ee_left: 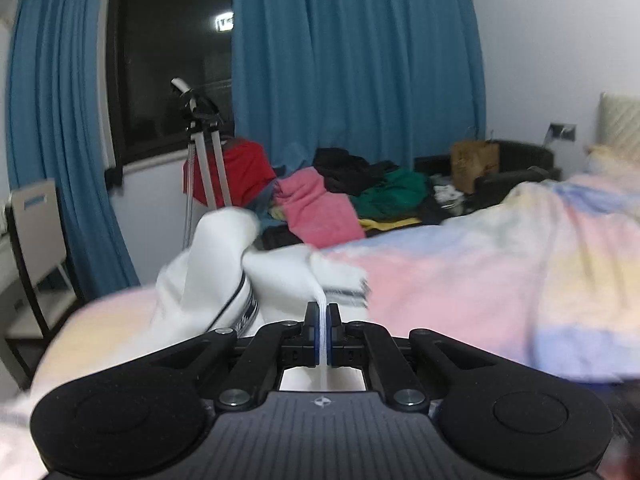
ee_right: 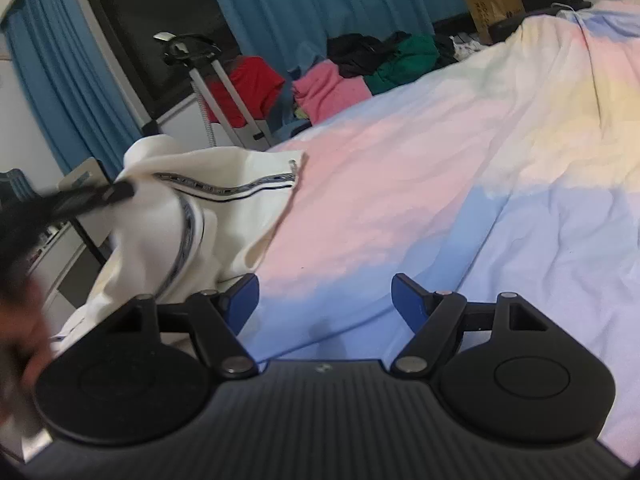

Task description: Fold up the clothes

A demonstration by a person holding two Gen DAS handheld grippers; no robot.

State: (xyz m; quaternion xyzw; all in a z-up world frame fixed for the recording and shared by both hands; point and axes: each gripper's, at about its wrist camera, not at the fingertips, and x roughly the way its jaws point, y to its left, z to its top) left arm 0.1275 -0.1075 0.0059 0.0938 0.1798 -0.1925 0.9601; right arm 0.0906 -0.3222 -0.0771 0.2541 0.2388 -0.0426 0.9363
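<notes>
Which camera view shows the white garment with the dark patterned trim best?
The right wrist view: the white garment with the dark patterned trim appears sharper, spread over the pastel bedspread's edge, trim lines traceable. The left wrist view shows it blurred and bunched, a fold pinched in the left tongs.

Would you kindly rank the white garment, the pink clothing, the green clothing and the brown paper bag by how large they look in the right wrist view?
Largest to smallest:
1. white garment, though it lies nearest the camera
2. pink clothing
3. green clothing
4. brown paper bag
The last two look nearly alike.
</notes>
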